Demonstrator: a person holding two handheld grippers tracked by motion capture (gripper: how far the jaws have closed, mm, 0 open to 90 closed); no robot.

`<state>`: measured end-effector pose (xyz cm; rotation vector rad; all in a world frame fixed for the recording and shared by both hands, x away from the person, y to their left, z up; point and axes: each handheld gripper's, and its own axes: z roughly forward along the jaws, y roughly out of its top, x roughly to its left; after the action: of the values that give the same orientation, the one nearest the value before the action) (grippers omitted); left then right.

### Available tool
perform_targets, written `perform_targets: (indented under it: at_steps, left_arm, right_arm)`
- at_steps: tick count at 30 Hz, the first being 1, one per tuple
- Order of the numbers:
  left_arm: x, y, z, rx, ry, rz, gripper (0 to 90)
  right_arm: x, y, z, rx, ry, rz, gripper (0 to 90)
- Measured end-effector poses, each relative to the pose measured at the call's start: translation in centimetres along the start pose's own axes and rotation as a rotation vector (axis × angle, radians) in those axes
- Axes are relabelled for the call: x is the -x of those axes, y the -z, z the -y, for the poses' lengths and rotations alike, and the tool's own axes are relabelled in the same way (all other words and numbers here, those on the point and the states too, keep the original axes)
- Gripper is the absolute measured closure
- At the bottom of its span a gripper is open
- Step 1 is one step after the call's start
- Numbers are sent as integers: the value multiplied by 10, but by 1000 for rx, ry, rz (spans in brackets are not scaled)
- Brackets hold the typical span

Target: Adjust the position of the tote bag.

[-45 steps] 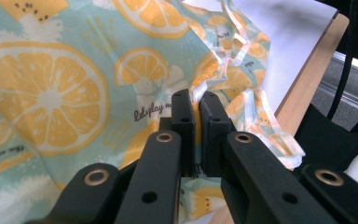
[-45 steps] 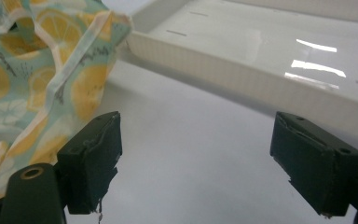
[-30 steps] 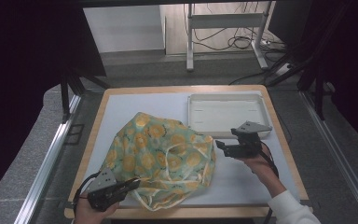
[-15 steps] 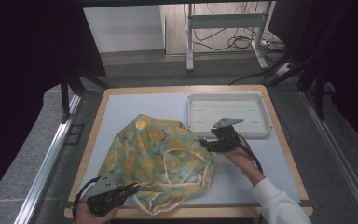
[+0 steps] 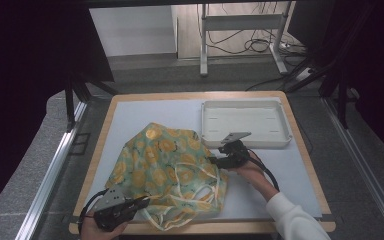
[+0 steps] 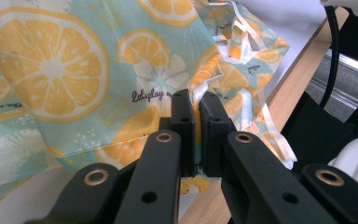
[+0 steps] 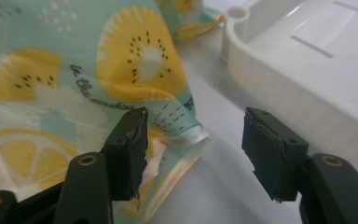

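Observation:
A teal cloth (image 5: 165, 160) printed with yellow fruit slices and fitted with white straps lies crumpled on the table's left half. At the front left, my left gripper (image 5: 145, 201) is shut on the cloth's edge, and the fabric (image 6: 74, 70) shows pinched between its pads (image 6: 196, 100). My right gripper (image 5: 212, 161) sits low at the cloth's right edge. Its jaws (image 7: 196, 130) have just been closing but still stand apart. A corner of the cloth (image 7: 51, 93) lies between them beside the left pad, and neither pad presses it.
A shallow white tray (image 5: 245, 142) sits at the back right, just behind my right gripper, and its wall (image 7: 284, 84) is close to the right jaw. A pale mat covers the wood-edged table (image 5: 300, 220). Cables and a stand's legs are on the floor beyond.
My right gripper has moved left and down from near the tray to the cloth's right edge, and its jaws have narrowed. The left gripper has kept still on the cloth.

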<state>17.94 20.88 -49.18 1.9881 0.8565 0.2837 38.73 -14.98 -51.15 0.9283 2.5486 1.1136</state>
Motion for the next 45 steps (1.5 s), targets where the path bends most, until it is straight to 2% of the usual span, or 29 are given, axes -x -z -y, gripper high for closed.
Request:
perform_targets:
  at_steps: [4,7,11,16,30,45]
  left_arm:
    - [0,0,0,0,1,0,864]
    - [-1,0,1,-1,2,1,864]
    - [-1,0,1,-1,1,1,865]
    - [-1,0,1,1,0,0,865]
    - [-1,0,1,0,0,-4,865]
    - [-3,5,1,23,-3,-21,868]
  right_arm:
    - [-5,-6,0,-16,25,-17,499]
    - [-7,-7,0,-25,50,-15,611]
    - [-6,-7,1,-30,42,-18,766]
    - [-4,-6,1,-27,37,-36,850]
    - [0,6,-2,4,34,-45,877]
    - [7,32,1,69,8,-29,880]
